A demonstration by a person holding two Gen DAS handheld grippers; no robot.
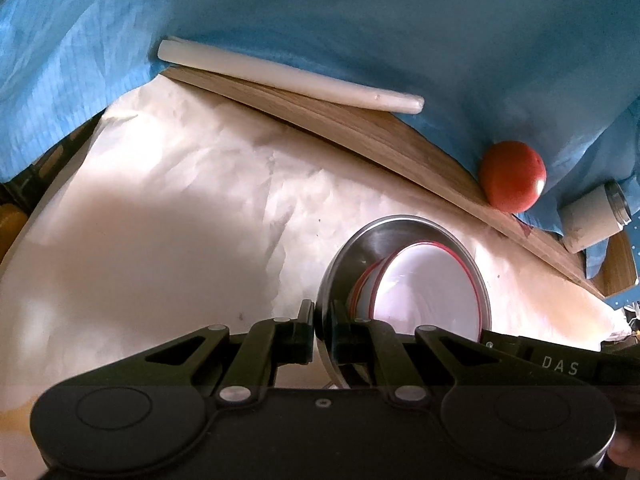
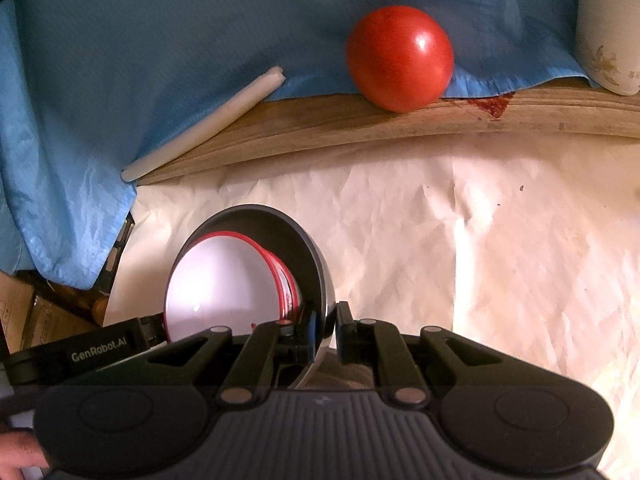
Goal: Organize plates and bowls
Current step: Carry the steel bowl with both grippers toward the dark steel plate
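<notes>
A steel bowl [image 1: 360, 248] holds white red-rimmed bowls [image 1: 432, 292] nested inside it, above the white paper. My left gripper [image 1: 323, 322] is shut on the steel bowl's rim, one finger inside and one outside. In the right wrist view the steel bowl [image 2: 288, 232] and the red-rimmed bowls [image 2: 224, 288] show from the other side. My right gripper [image 2: 326, 326] is shut on the opposite rim. The other gripper [image 2: 80, 352] shows at the lower left there.
Crumpled white paper [image 1: 180, 208] covers the table. Behind it lie a wooden board [image 2: 360, 120], a white roll [image 1: 280, 76], a red tomato [image 2: 400, 58] and a white cup [image 1: 592, 216] on blue cloth [image 1: 360, 20]. Boxes [image 2: 24, 312] stand at the left.
</notes>
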